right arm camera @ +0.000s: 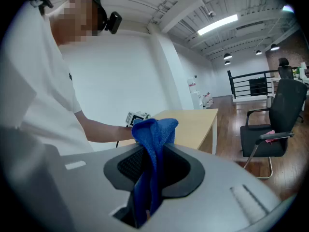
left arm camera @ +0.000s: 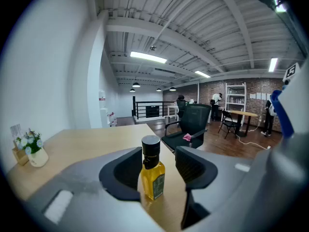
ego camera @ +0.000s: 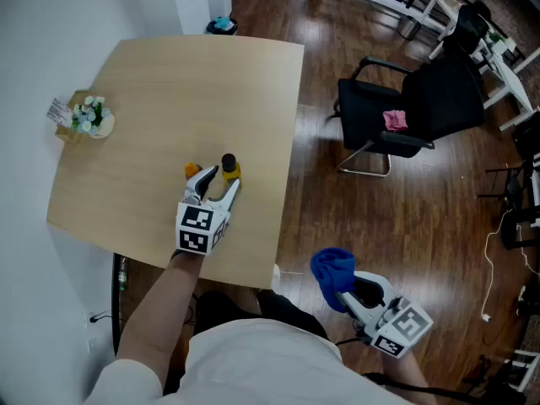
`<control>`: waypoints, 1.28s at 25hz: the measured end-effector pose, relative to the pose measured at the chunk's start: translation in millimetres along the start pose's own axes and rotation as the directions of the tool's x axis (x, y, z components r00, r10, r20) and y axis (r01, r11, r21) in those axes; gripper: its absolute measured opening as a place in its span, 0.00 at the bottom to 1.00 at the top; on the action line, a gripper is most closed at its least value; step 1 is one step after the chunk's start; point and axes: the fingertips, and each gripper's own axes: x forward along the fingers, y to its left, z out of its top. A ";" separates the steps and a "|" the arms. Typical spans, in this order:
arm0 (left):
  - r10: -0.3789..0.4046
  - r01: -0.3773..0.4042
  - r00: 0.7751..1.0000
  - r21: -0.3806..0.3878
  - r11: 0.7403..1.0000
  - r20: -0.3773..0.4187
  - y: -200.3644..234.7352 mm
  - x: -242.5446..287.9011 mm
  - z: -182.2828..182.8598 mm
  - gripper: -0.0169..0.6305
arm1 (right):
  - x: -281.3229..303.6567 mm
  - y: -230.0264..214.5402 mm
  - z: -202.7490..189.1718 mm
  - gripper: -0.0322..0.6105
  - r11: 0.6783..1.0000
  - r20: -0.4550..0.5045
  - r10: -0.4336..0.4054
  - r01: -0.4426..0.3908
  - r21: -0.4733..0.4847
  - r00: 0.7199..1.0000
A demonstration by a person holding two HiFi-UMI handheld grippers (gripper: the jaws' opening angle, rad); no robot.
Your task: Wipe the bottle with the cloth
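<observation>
Small yellow glass bottle [left arm camera: 152, 174] with black cap stands upright on the light wooden surface [ego camera: 169, 91], near its right edge. It sits between the spread jaws of the left gripper [ego camera: 218, 180], which are not clamped on it. Right gripper [right arm camera: 151, 166] is clenched on a bunched blue cloth [right arm camera: 155, 129], held off the surface over the floor, well apart from the bottle.

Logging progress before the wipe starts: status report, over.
Left gripper open, jaws either side of the yellow bottle, not gripping. Right gripper shut on blue cloth, off the table. Nothing in the way.
</observation>
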 end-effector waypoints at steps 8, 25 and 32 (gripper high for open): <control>0.056 -0.056 0.998 -0.028 0.998 -0.010 22.2 52.6 -11.5 0.38 | 5.2 -30.2 -1.4 0.19 1.000 -0.007 -0.025 0.025 0.012 1.000; -0.096 0.092 0.993 0.054 0.994 0.074 12.6 29.7 34.3 0.26 | 29.2 9.0 15.1 0.19 0.993 0.038 -0.122 0.122 -0.001 0.992; -0.204 0.193 0.974 0.109 0.975 0.096 -9.9 -33.0 77.3 0.26 | 61.7 20.6 75.5 0.19 0.985 0.113 -0.056 0.073 -0.154 0.992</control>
